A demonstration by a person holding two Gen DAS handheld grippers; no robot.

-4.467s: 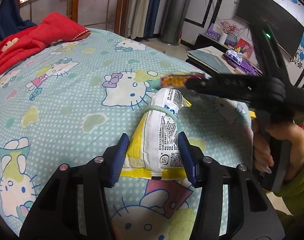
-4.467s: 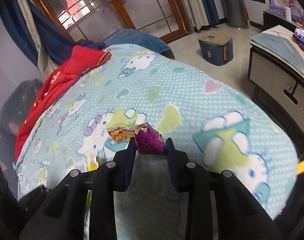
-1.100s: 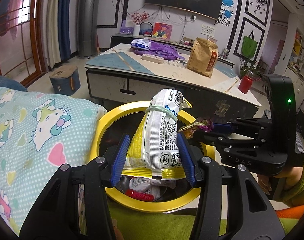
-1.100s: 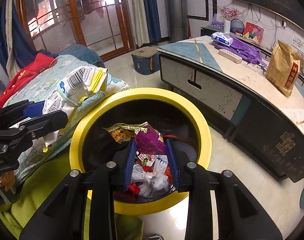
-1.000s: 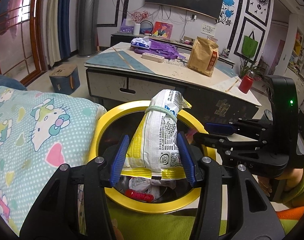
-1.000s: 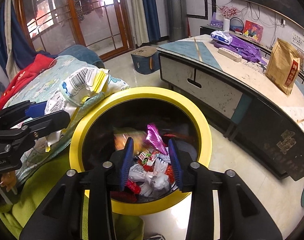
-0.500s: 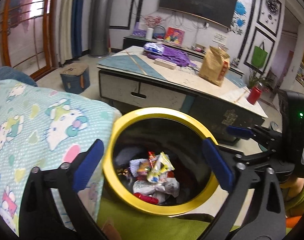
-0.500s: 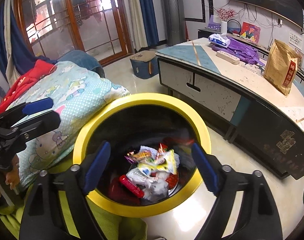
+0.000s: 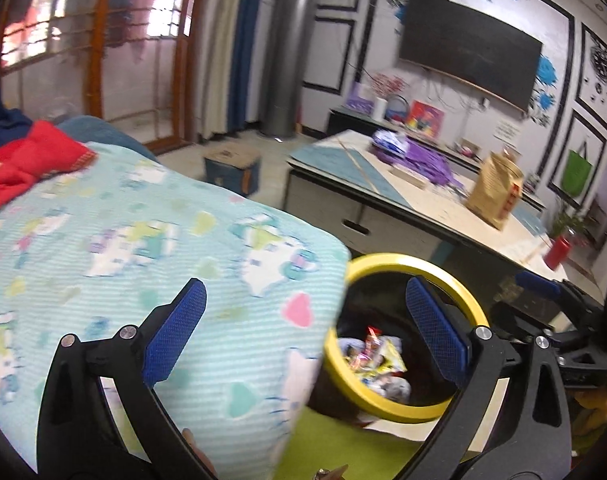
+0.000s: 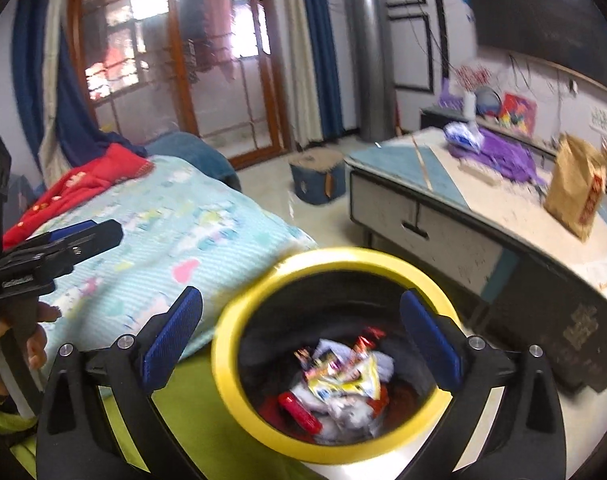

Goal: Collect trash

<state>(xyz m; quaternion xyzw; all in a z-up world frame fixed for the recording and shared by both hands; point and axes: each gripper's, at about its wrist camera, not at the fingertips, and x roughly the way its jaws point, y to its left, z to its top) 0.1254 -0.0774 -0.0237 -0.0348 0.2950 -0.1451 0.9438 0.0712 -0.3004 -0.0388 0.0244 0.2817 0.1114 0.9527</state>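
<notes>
A black bin with a yellow rim (image 10: 239, 408) stands on the floor beside the bed. Several snack wrappers (image 10: 345, 380) lie inside it; they also show in the left wrist view (image 9: 373, 358). My right gripper (image 10: 299, 340) is wide open and empty, above the bin. My left gripper (image 9: 305, 332) is wide open and empty, over the bed's edge, left of the bin rim (image 9: 399, 258). The left gripper also shows in the right wrist view (image 10: 63, 248).
A Hello Kitty blanket (image 9: 123, 240) covers the bed, with red cloth (image 9: 19, 164) at its far end. A low table (image 10: 483, 204) with a brown paper bag (image 10: 579, 188) stands beyond the bin. A blue stool (image 10: 317, 176) sits on the floor.
Both grippers opened and dropped their wrappers into the bin. Both have since swung left, toward the bed.
</notes>
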